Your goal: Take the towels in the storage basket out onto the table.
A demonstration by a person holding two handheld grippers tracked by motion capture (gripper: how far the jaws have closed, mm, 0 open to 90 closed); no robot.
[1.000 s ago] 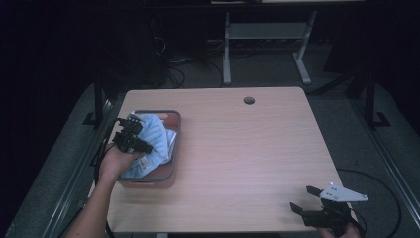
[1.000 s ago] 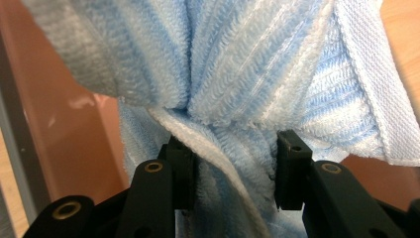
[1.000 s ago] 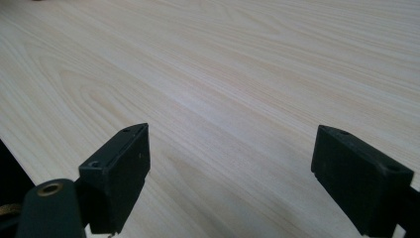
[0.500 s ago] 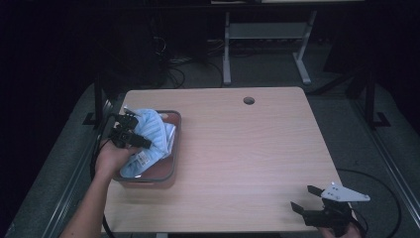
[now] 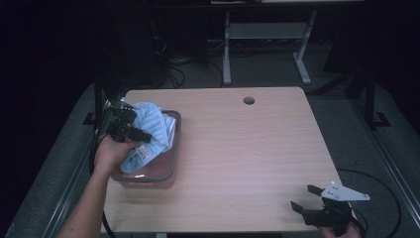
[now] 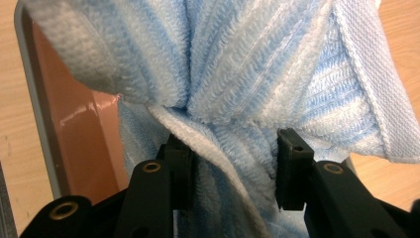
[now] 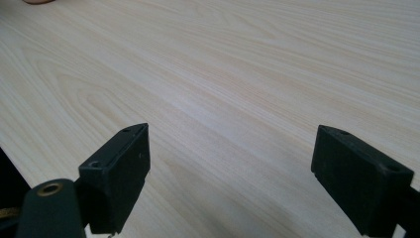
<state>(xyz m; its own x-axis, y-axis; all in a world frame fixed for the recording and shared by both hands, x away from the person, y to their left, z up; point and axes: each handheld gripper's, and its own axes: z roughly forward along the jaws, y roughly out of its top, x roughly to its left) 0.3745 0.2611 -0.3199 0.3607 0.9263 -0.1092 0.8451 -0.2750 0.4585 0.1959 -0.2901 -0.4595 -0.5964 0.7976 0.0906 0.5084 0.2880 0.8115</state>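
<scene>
- While the high view is looking down on the wooden surface [image 5: 247,158], the left gripper [image 5: 130,130] is holding a bunched blue striped towel [image 5: 148,136] over the brown tray [image 5: 168,171] at the surface's left side; part of the cloth is hanging down into the tray, part is draping over its far rim; the right gripper [image 5: 309,198] is waiting near the front right corner, well apart from the tray, its jaws standing spread with nothing between them.
- In the left gripper view, the jaws are pinching a thick gather of the towel [image 6: 257,89] between their pads; the folds are fanning out above the pinch, and the tray's wall [image 6: 37,114] is running along the left with its glossy brown floor beneath the cloth; the grip is looking secure but is taking in only a gather of folds, so a loose layer could be sliding free if the lift is quick; a trailing hem catching the tray rim could be dragging or tipping the tray.
- In the right gripper view, the jaws are standing wide open over bare wood grain [image 7: 237,74], gripping nothing; with this hand idling so far off, nothing is steadying the tray, so any snag would be going unchecked.
</scene>
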